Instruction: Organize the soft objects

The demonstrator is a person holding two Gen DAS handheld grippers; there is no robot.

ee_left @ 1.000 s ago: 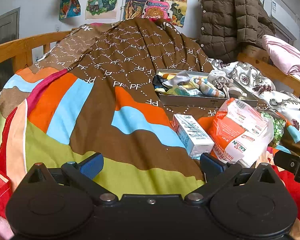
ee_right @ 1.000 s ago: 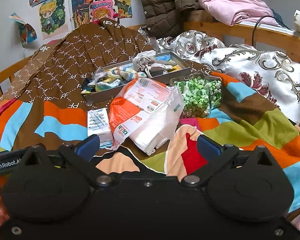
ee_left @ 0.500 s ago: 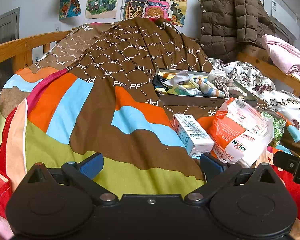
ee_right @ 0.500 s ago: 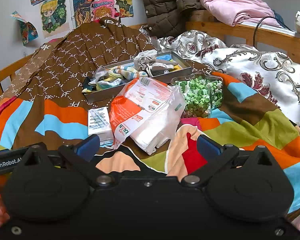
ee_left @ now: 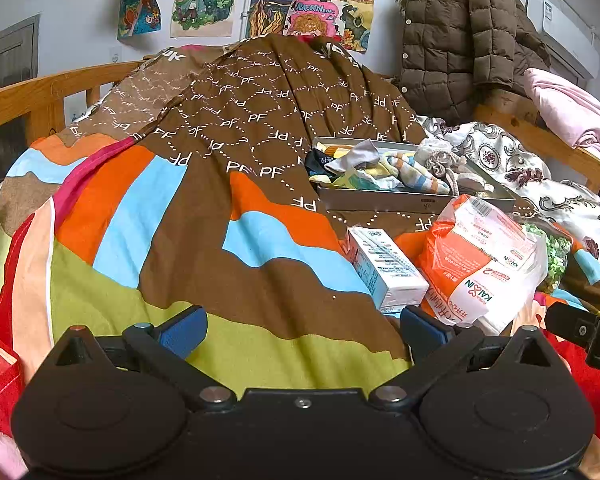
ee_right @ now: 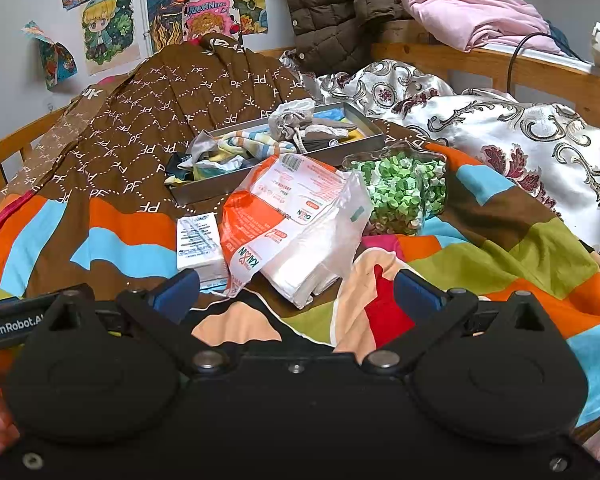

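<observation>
A grey metal tray (ee_left: 380, 201) (ee_right: 204, 191) full of crumpled socks and cloths (ee_left: 396, 170) (ee_right: 236, 148) sits on the striped quilt. In front of it lie an orange-and-white tissue pack (ee_left: 480, 264) (ee_right: 296, 224), a small white carton (ee_left: 384, 266) (ee_right: 199, 246) and a clear bag of green bits (ee_right: 400, 192) (ee_left: 556, 254). My left gripper (ee_left: 303, 324) is open low over the quilt, left of the carton. My right gripper (ee_right: 296, 292) is open just short of the tissue pack, nothing between its fingers.
A brown patterned blanket (ee_left: 268, 96) is heaped behind the tray. A floral satin cover (ee_right: 520, 136) lies to the right. A wooden bed rail (ee_right: 500, 68) carries a brown padded jacket (ee_left: 460, 36) and pink cloth (ee_right: 472, 12). Posters hang on the wall.
Both grippers have barely moved; the right wrist view has crept slightly closer to the tissue pack. Nothing was grasped or released.
</observation>
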